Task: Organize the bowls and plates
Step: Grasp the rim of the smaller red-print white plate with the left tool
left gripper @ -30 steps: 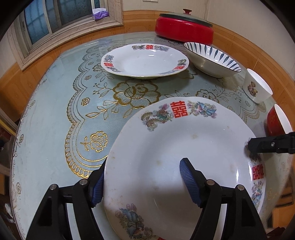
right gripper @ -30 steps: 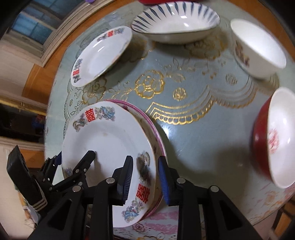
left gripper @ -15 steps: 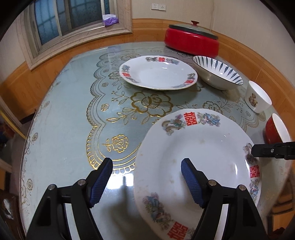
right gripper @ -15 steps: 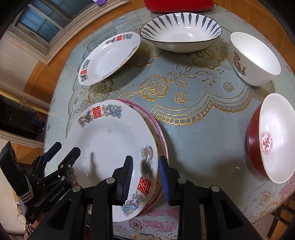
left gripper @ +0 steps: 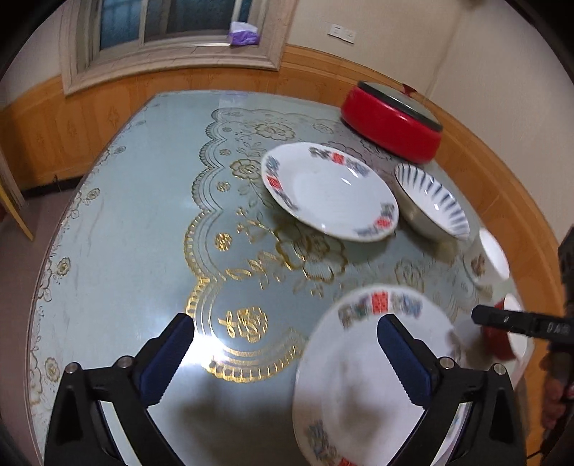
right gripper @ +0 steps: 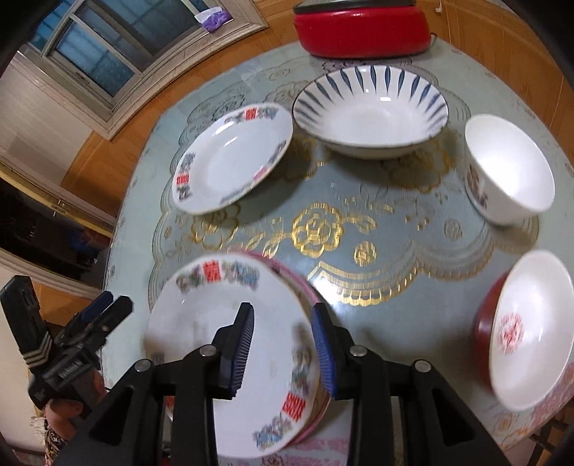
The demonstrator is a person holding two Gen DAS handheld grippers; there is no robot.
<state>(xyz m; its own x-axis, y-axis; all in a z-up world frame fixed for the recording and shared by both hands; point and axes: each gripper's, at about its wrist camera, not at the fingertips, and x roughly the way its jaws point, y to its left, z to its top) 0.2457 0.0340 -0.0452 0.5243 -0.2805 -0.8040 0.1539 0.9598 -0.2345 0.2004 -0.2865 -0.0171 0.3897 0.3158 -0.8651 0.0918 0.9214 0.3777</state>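
A white plate with red characters (right gripper: pixel 229 344) lies on a pink-rimmed plate (right gripper: pixel 305 290) at the table's near edge; it also shows in the left wrist view (left gripper: pixel 362 380). My right gripper (right gripper: pixel 283 344) straddles its right rim, jaws slightly apart, with no visible pinch. My left gripper (left gripper: pixel 287 355) is open and empty above the table, left of that plate. A second matching plate (left gripper: pixel 330 190) (right gripper: pixel 233 157) lies farther back. A blue-striped bowl (right gripper: pixel 369 111), a white bowl (right gripper: pixel 509 168) and a red bowl (right gripper: pixel 527 329) stand to the right.
A red lidded pot (left gripper: pixel 391 122) stands at the table's far edge by the wall. The round table (left gripper: pixel 125 222) has a glass top over a gold-patterned cloth. A window (left gripper: pixel 168 21) lies beyond the far side.
My left gripper let go of the near plate, pulled away to the left and lifted. My right gripper rose a little, and its jaws stand slightly wider apart over the plate's rim.
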